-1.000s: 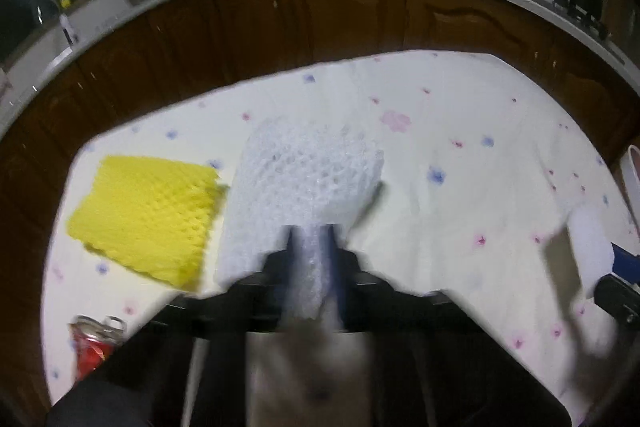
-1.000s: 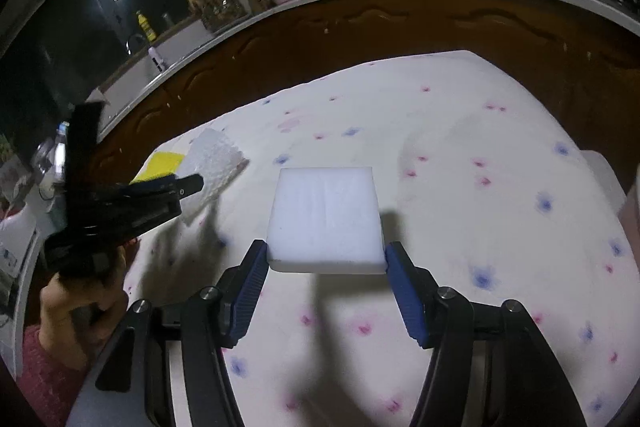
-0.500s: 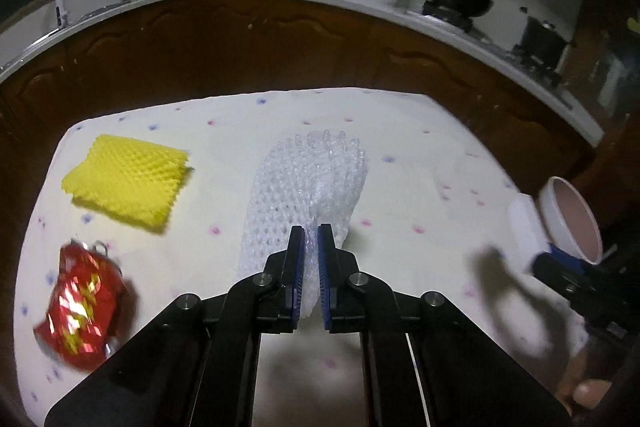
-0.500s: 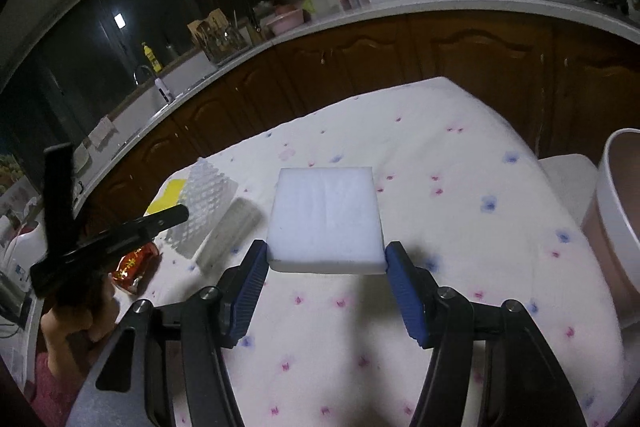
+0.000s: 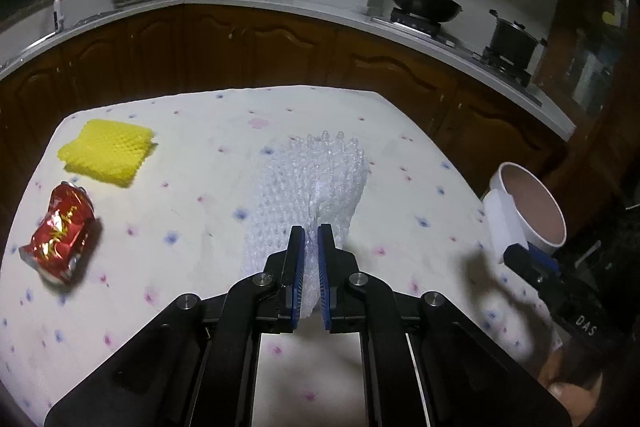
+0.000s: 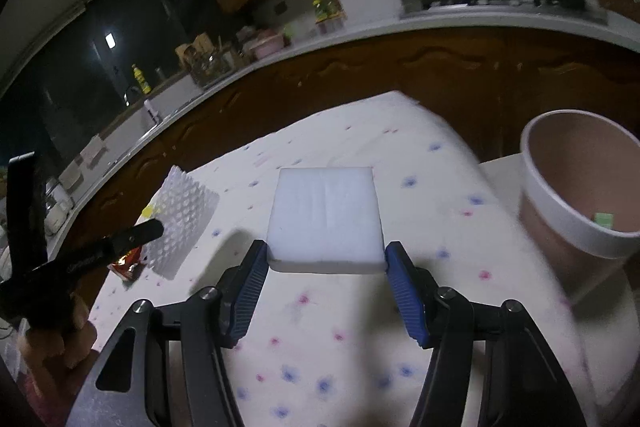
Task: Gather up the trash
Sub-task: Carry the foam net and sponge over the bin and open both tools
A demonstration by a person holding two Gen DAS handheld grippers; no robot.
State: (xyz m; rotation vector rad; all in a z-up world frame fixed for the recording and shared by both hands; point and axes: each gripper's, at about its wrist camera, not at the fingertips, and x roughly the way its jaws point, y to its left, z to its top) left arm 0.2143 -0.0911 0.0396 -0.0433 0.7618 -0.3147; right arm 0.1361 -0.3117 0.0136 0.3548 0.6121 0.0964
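My left gripper (image 5: 311,233) is shut on a sheet of clear bubble wrap (image 5: 312,187) and holds it above the flowered tablecloth (image 5: 200,187). My right gripper (image 6: 326,255) is shut on a white foam block (image 6: 325,215), held above the table near a round paper bin (image 6: 580,195) at the right. The bin (image 5: 532,209) also shows in the left wrist view at the table's right edge. A crushed red can (image 5: 60,231) and a yellow foam net (image 5: 106,151) lie on the left of the table.
Dark wood kitchen cabinets (image 5: 280,47) with a white counter curve behind the table. A wok (image 5: 420,3) and a pot (image 5: 514,41) stand on the stove at the back right. The left gripper with the bubble wrap (image 6: 180,219) shows at the left of the right wrist view.
Both grippers have moved right towards the bin with their loads. The bin now fills the right of the right wrist view. The can has come fully into the left wrist view.
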